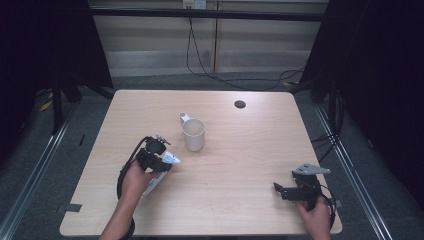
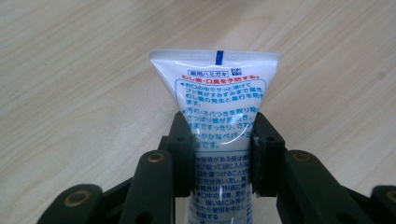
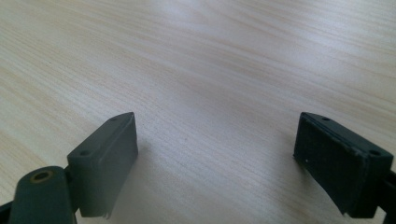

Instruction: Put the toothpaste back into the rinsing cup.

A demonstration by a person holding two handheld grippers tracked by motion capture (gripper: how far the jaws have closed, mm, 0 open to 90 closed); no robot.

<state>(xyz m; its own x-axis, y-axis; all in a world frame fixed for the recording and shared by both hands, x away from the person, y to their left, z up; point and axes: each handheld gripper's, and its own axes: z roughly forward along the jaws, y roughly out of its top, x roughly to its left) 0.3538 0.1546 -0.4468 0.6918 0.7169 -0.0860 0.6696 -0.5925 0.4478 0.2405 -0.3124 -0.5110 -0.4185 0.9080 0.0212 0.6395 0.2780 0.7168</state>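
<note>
A white toothpaste tube (image 2: 220, 98) with blue and red print lies between my left gripper's jaws, its crimped flat end pointing away over the table. My left gripper (image 2: 220, 154) is shut on the tube around its middle. In the high view that left gripper (image 1: 159, 161) sits at the table's front left with the tube (image 1: 170, 159) poking out, just short of a cream mug (image 1: 194, 134). My right gripper (image 1: 278, 189) rests low at the front right, its jaws wide open over bare wood (image 3: 215, 140) with nothing between them.
The mug stands upright near the middle of the wooden table (image 1: 240, 150), handle toward the back. A round dark cable hole (image 1: 240, 104) sits at the back right. Cables trail on the floor beyond the far edge.
</note>
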